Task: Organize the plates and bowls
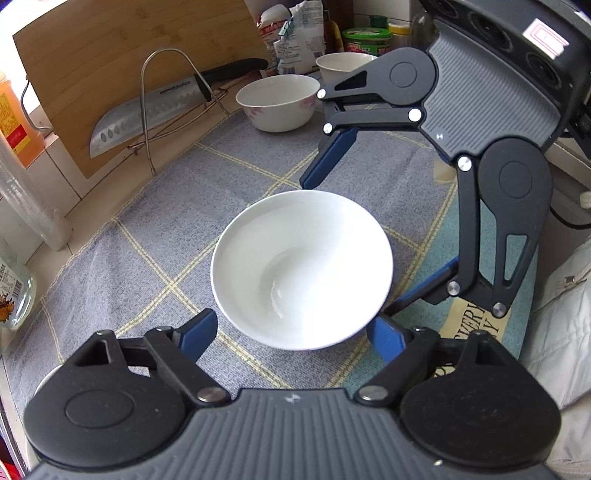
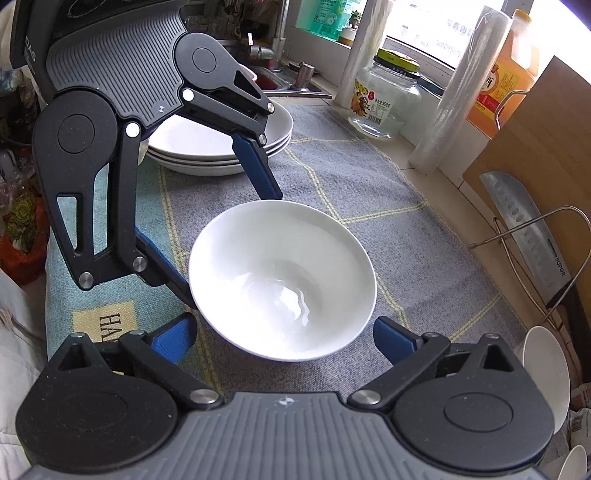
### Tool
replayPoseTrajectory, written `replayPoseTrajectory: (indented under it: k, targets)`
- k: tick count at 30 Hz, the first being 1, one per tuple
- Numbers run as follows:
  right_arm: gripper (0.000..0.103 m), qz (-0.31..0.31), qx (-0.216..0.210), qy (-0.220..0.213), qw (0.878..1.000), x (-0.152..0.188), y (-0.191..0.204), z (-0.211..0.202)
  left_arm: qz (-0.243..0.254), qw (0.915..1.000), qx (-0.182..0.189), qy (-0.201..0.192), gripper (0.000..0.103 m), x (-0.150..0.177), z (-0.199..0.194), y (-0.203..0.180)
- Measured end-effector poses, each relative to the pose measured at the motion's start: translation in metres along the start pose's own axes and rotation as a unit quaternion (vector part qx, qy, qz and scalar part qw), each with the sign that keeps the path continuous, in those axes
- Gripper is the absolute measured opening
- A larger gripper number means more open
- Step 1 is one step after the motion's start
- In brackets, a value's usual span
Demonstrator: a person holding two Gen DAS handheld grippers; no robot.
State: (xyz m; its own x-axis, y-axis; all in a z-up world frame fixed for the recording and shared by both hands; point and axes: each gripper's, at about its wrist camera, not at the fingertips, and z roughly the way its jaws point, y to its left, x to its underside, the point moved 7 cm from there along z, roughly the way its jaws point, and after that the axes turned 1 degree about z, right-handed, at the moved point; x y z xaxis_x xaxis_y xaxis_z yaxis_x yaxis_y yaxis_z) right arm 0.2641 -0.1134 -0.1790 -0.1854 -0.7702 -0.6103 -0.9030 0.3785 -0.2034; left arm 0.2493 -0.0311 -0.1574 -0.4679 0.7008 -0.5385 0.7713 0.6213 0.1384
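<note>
A plain white bowl [image 1: 301,269] stands upright on the grey checked cloth [image 1: 147,236]; it also shows in the right wrist view [image 2: 282,280]. My left gripper [image 1: 291,334] is open, its blue fingers on either side of the bowl's near rim. My right gripper [image 2: 284,338] is open the same way from the other side; it also shows in the left wrist view [image 1: 351,243]. The left gripper shows in the right wrist view [image 2: 221,242]. A flowered bowl [image 1: 277,101] and another white bowl [image 1: 343,66] stand at the back. Stacked plates [image 2: 218,146] sit beyond.
A knife [image 1: 147,110] rests on a wire rack before a wooden board [image 1: 110,55]. A glass jar [image 2: 386,101], a film roll [image 2: 458,99] and an oil bottle [image 2: 506,70] line the window side. Food packets [image 1: 295,33] stand behind the bowls.
</note>
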Motion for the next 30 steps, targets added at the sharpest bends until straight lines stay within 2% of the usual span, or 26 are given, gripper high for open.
replayPoseTrajectory:
  k: [4, 7, 11, 15, 19, 25, 30]
  targets:
    - [0.103, 0.025, 0.006, -0.006, 1.0, 0.003, -0.007, -0.008, -0.03, 0.9995, -0.004, -0.007, 0.089, 0.002, -0.012, 0.001]
    - [0.103, 0.056, 0.012, -0.013, 0.998, 0.007, -0.014, -0.017, -0.06, 0.9979, -0.021, -0.013, 0.092, 0.001, -0.023, 0.003]
    - [0.103, 0.113, 0.024, -0.023, 0.993, 0.013, -0.023, -0.03, -0.111, 0.9925, -0.047, -0.017, 0.092, -0.001, -0.034, 0.003]
    - [0.103, 0.156, 0.049, -0.033, 0.986, 0.021, -0.029, -0.046, -0.148, 0.9865, -0.054, -0.044, 0.092, -0.008, -0.047, 0.001]
    - [0.103, 0.209, 0.083, -0.033, 0.974, 0.031, -0.04, -0.06, -0.168, 0.9797, -0.098, -0.049, 0.093, -0.019, -0.048, 0.001]
    - [0.103, 0.288, 0.132, -0.027, 0.948, 0.06, -0.066, -0.083, -0.191, 0.9724, -0.117, -0.066, 0.093, -0.042, -0.042, -0.005]
    - [0.103, 0.309, 0.141, -0.027, 0.94, 0.084, -0.093, -0.096, -0.208, 0.9662, -0.133, -0.072, 0.093, -0.069, -0.033, -0.016]
